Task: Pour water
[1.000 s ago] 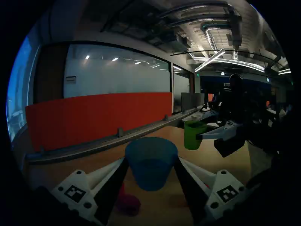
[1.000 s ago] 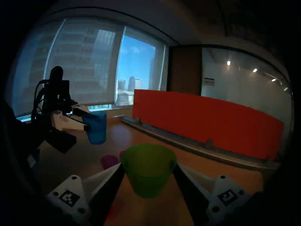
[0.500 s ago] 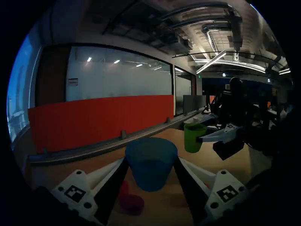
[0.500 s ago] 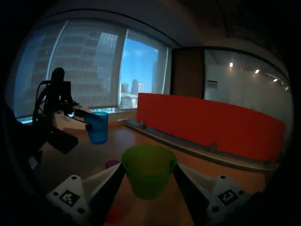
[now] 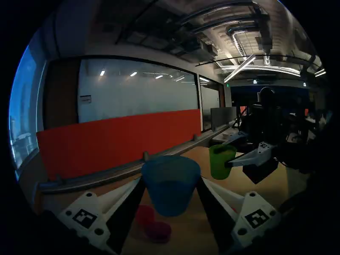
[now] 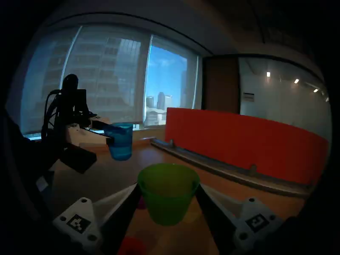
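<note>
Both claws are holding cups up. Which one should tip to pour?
Left, probably. The left claw grips the blue cup, whose lower part looks darker, like water. The green cup in the right claw looks empty and upright, so it suits receiving.

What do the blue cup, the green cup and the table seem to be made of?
The blue cup looks like translucent plastic: a darker liquid level shows through its wall. The green cup seems smooth plastic too, with a thin rim. The table looks like wood or laminate: warm brown, flat surface.
</note>
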{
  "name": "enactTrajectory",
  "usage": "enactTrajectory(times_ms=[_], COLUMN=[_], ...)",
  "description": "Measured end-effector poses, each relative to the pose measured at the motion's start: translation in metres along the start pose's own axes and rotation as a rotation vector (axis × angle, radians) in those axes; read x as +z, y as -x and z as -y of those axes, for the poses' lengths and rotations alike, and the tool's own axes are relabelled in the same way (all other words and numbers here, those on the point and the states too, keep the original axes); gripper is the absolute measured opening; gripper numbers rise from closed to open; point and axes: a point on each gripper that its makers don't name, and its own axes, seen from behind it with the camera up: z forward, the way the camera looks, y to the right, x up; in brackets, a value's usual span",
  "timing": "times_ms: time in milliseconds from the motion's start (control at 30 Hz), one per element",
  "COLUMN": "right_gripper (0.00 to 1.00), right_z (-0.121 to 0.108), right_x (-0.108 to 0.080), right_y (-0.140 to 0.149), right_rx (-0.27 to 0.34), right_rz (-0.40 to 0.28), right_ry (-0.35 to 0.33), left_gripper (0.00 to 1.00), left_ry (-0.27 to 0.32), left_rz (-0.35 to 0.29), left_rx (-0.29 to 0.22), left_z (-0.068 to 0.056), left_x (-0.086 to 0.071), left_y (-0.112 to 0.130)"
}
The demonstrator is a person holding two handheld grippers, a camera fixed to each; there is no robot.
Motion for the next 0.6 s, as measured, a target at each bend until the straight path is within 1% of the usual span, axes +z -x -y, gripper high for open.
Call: enactTrajectory(times_ms=[367, 600], right_gripper=[0.91, 0.91], right_z=[0.018, 0.028], right_x=[0.015, 0.022], right_y=[-0.001, 0.0], right_rx=[0.013, 0.023], right_rz=[-0.01, -0.01], right_ry=[-0.047, -0.08], left_gripper=[0.84, 0.84], left_ry=[-0.015, -0.025], left_rz=[-0.032, -0.048], left_rx=[0.019, 0.048], left_z=[0.001, 0.001], left_x=[-0.004, -0.005], left_y=[-0.015, -0.021])
